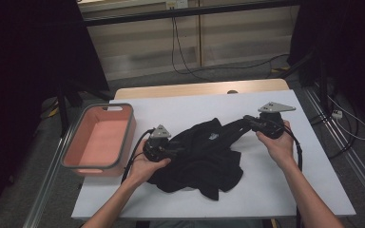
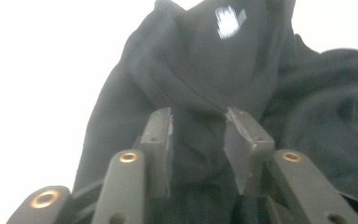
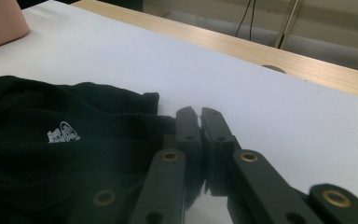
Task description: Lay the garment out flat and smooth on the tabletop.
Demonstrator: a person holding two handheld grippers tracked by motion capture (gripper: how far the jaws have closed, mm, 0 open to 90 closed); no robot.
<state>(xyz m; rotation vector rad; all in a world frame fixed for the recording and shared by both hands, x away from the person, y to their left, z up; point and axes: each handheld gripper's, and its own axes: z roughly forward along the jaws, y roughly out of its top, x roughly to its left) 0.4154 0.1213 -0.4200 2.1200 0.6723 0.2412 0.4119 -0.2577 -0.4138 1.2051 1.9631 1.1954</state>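
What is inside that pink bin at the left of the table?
Nothing that can be seen: the pink bin shows a bare pink floor. Its near wall hides a strip of the floor right behind it. The black garment lies outside it, on the white table.

I count two claws — my left claw (image 1: 177, 153) and my right claw (image 1: 244, 118), one in each of my two hands. Each claw carries one grey three-cornered plate, so two plates, and each trails one cable. There is one black garment (image 1: 204, 156) on the counter (image 1: 171, 111), with one small white logo (image 3: 62, 132) printed on it. One pink bin (image 1: 100, 137) sits at the left — a single open compartment. One counter carries it all, topped by one white sheet.
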